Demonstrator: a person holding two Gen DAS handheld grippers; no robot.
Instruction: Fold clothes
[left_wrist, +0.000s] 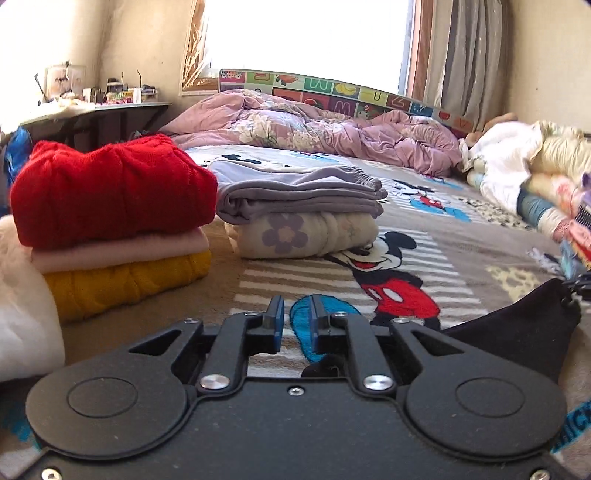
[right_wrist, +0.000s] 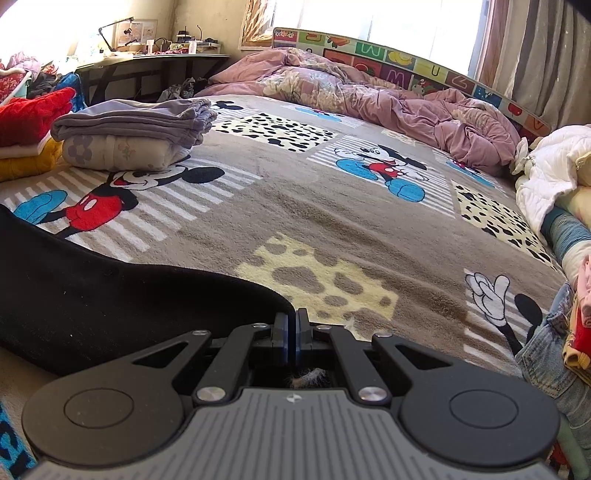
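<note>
1. A black garment (right_wrist: 110, 302) lies spread on the Mickey Mouse blanket (right_wrist: 332, 221) that covers the bed, its edge reaching up to the right gripper (right_wrist: 291, 325). That gripper's jaws are pressed together; the cloth's corner runs right to them, and it appears pinched there, though the contact itself is hard to see.

2. The left gripper (left_wrist: 298, 321) hovers low over the blanket with its jaws parted and nothing between them. The black garment sits off to its right, apart from the pads.

3. Beyond the black garment, toward the desk side of the bed, two finished stacks stand: a red sweater (left_wrist: 110, 188) on a pink and a yellow piece, and beside it a grey folded garment (left_wrist: 299, 195) on a flower-print one (left_wrist: 303, 236).

4. On the other side of the black garment, unfolded clothes (right_wrist: 554, 177) are heaped along the bed's edge.

5. Judged from this, the fold of the black garment is just starting, with one corner secured. The next move seems to call for the left gripper to reach the garment's opposite corner and close on it, so both can lift and lay the cloth flat.
</note>
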